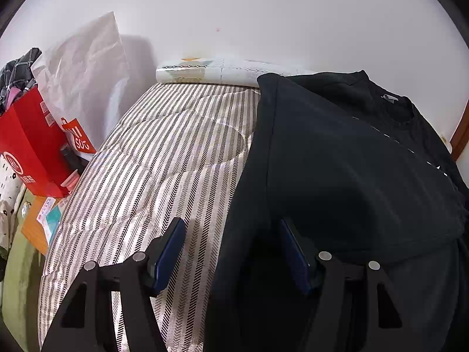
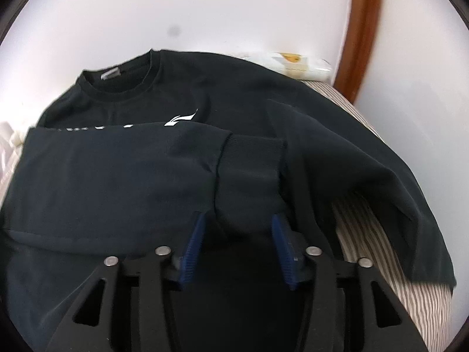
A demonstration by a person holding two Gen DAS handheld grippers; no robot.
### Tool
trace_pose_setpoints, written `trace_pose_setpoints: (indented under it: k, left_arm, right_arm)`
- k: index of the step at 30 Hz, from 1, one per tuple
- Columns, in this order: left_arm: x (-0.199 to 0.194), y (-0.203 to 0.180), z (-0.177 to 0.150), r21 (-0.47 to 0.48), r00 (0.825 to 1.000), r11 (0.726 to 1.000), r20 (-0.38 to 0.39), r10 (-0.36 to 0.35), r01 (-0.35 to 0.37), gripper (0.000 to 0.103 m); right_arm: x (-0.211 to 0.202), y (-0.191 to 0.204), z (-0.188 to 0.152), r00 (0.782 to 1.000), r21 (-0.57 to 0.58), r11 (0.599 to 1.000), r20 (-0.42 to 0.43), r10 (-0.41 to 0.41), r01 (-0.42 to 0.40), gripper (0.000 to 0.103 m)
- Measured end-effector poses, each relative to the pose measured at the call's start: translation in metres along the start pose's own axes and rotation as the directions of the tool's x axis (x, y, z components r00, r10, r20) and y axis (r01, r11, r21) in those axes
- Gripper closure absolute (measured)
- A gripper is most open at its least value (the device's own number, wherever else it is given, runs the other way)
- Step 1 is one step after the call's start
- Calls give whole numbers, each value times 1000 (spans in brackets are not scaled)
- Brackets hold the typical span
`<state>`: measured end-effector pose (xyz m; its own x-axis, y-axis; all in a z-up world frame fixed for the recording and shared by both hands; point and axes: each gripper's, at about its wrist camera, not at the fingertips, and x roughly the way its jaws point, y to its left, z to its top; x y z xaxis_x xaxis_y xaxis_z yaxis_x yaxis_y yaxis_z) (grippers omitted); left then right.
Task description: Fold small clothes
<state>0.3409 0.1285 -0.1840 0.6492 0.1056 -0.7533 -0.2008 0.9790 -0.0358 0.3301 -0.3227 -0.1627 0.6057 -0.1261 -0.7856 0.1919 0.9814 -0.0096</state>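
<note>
A black sweatshirt (image 1: 337,161) lies front up on a striped bedspread (image 1: 161,161), its collar (image 2: 123,82) toward the wall. Its one sleeve (image 2: 117,173) is folded across the chest below a white logo (image 2: 180,118). The ribbed cuff (image 2: 252,167) ends just ahead of my right gripper (image 2: 238,217), which is open, its blue pads off the cloth. The other sleeve (image 2: 381,182) lies spread toward the right. My left gripper (image 1: 231,224) is open over the shirt's left edge, one finger above the bedspread, the other above black cloth.
A red paper bag (image 1: 26,146) and a white plastic bag (image 1: 85,67) stand left of the bed. A white printed pack (image 1: 205,73) lies along the wall. A brown wooden frame (image 2: 360,29) rises at the right.
</note>
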Motion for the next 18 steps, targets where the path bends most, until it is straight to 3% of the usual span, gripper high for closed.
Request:
trace_pose_setpoints:
  k: [2,4,6,10,12,15,18]
  left_arm:
    - [0,0,0,1,1000,1000,1,1,-1,40]
    - [0,-1,-1,5,1000,1000,3,6,-6,40]
    - [-1,-3,-1,16,1000,1000,5,17,-17,40]
    - [-1,-11,-2,54,998,997,9,55,-55,39]
    - [0,-12,-2,63,998,996,9,66,-66,38]
    - [1,-12,-1,61,997,996,3,72,-72,35]
    - [3,-7,-1,41,998,998,-6,55,-54,32]
  right_arm:
    - [-22,-15,-11,999,50,998,18,47,-48,49]
    - [-43,-30,-21,998,66,997,48,35,-38,42]
    - [-61,-50,-31,996,76,997,84,-16,10,34]
    - [-92,-113,-59,970,69,977,129,-208,200,19]
    - [-89,-140,-70,962,84,964,89,-259,252,18]
    - [-74,-166,-81,963,105,958,25,-270,266,18]
    - [-54,-174,-86,974,131,966,11,-226,223,18]
